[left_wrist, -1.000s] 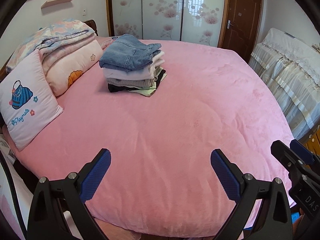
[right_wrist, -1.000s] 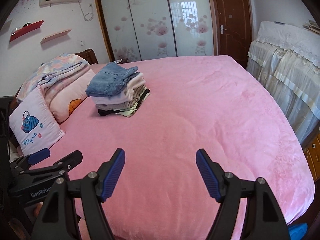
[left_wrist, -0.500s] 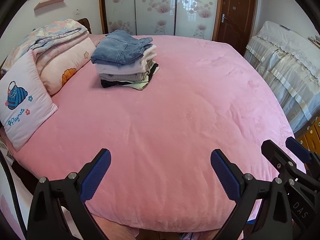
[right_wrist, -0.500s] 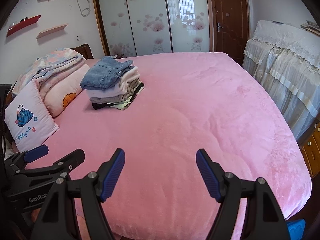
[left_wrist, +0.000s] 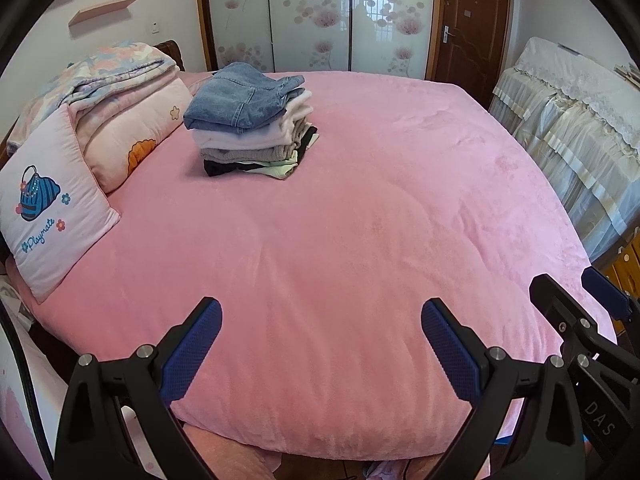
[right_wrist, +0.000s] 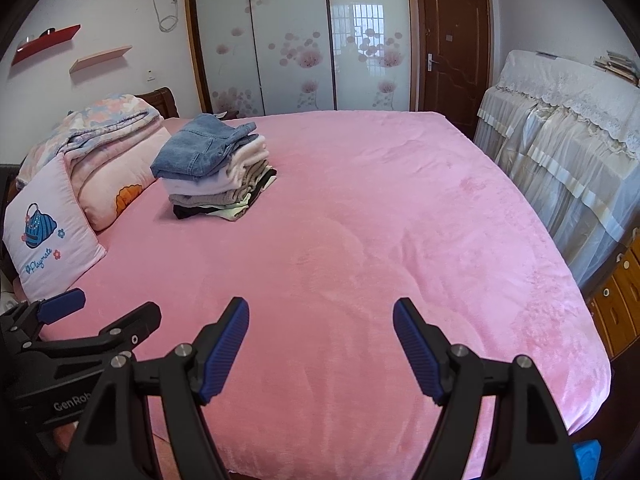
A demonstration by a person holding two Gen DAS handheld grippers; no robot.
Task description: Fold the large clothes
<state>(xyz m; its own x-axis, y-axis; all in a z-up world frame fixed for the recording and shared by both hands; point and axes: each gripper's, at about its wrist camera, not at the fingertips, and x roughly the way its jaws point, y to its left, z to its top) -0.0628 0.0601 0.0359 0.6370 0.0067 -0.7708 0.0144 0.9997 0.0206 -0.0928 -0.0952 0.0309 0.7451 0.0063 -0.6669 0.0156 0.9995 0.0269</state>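
A stack of folded clothes (left_wrist: 250, 128) with blue jeans (left_wrist: 240, 98) on top sits on the pink bed (left_wrist: 340, 240), far left of centre; it also shows in the right wrist view (right_wrist: 214, 172). My left gripper (left_wrist: 320, 332) is open and empty above the bed's near edge. My right gripper (right_wrist: 320, 332) is open and empty, also above the near edge. The right gripper shows at the right edge of the left wrist view (left_wrist: 580, 312). The left gripper shows at the lower left of the right wrist view (right_wrist: 80, 320). No unfolded garment is in view.
A white printed pillow (left_wrist: 40, 208) and folded quilts (left_wrist: 120, 92) lie at the bed's left side. A lace-covered piece of furniture (left_wrist: 580, 132) stands along the right. A sliding wardrobe (left_wrist: 312, 16) and a brown door (left_wrist: 472, 28) are behind the bed.
Both grippers have drawn back and risen a little from the bed, so more of its near edge shows. Both stay open. The stack has not moved.
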